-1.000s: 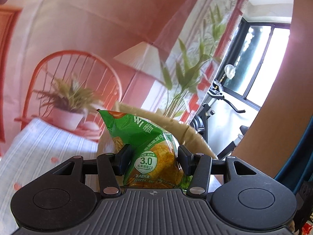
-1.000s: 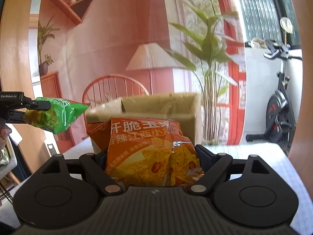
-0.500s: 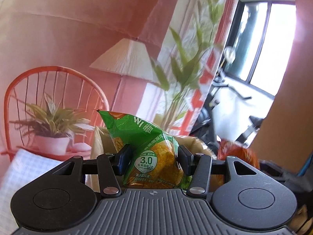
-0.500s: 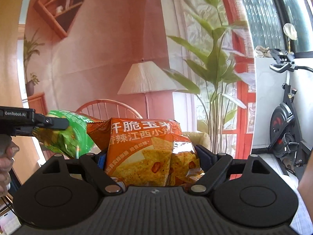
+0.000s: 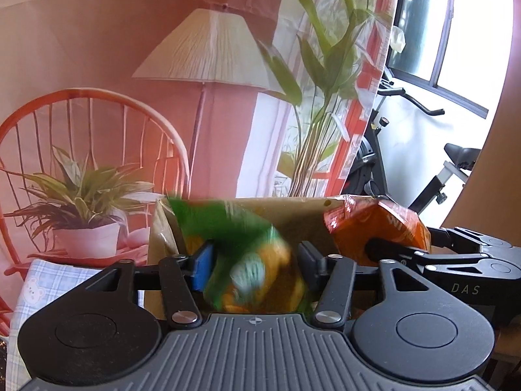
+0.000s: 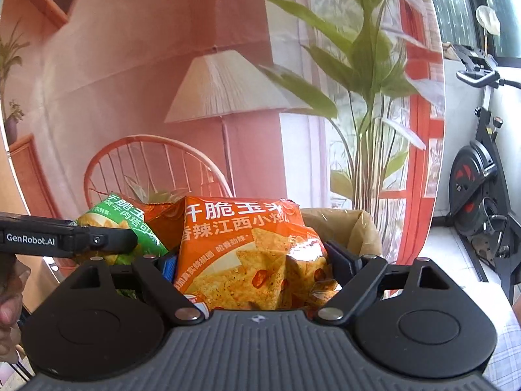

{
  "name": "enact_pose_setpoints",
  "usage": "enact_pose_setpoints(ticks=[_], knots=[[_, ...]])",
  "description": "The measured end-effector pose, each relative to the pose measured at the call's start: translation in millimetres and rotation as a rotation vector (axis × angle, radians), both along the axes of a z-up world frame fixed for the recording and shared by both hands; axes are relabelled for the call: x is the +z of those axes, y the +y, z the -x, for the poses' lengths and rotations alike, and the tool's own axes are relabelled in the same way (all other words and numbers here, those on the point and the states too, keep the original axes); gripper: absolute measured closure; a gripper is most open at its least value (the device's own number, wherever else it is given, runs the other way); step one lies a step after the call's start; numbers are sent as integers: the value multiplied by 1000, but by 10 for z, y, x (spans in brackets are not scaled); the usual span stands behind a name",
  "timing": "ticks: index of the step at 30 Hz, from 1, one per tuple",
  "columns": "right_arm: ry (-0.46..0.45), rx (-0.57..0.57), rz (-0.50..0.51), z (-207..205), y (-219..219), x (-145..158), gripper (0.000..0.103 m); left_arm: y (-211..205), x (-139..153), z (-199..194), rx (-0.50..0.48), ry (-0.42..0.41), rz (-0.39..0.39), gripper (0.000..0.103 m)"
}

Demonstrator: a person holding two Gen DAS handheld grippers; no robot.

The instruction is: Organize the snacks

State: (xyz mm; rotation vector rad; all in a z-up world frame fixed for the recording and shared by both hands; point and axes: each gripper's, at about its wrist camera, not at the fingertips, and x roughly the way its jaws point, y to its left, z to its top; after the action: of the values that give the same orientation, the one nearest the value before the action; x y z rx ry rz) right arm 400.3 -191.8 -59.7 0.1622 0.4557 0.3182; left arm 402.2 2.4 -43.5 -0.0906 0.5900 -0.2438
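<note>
In the left wrist view the green snack bag (image 5: 250, 260) is motion-blurred between the fingers of my left gripper (image 5: 255, 257), whose jaws stand apart from it, over the brown cardboard box (image 5: 293, 215). My right gripper (image 6: 257, 260) is shut on the orange snack bag (image 6: 247, 247) and holds it above the box (image 6: 351, 228). The orange bag also shows in the left wrist view (image 5: 377, 228) at the right, over the box rim. The green bag shows in the right wrist view (image 6: 120, 224), beside the left gripper's finger (image 6: 97, 239).
A backdrop printed with a lamp, an orange chair and plants hangs behind the box. A checked cloth (image 5: 49, 280) covers the table at the left. An exercise bike (image 6: 482, 195) stands at the right by the window.
The left gripper has opened and the green bag is slipping down toward the box. Both grippers have moved closer together over the box, the right one still holding the orange bag.
</note>
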Motion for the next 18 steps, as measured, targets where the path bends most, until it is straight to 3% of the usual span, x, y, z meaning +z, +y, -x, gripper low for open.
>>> enact_pose_setpoints(ticks=[2, 18], knots=[[20, -15, 10, -54, 9, -21, 14, 17, 1, -15, 21, 1, -2, 27], [-10, -48, -37, 428, -114, 38, 10, 224, 128, 539, 2, -22, 54, 27]])
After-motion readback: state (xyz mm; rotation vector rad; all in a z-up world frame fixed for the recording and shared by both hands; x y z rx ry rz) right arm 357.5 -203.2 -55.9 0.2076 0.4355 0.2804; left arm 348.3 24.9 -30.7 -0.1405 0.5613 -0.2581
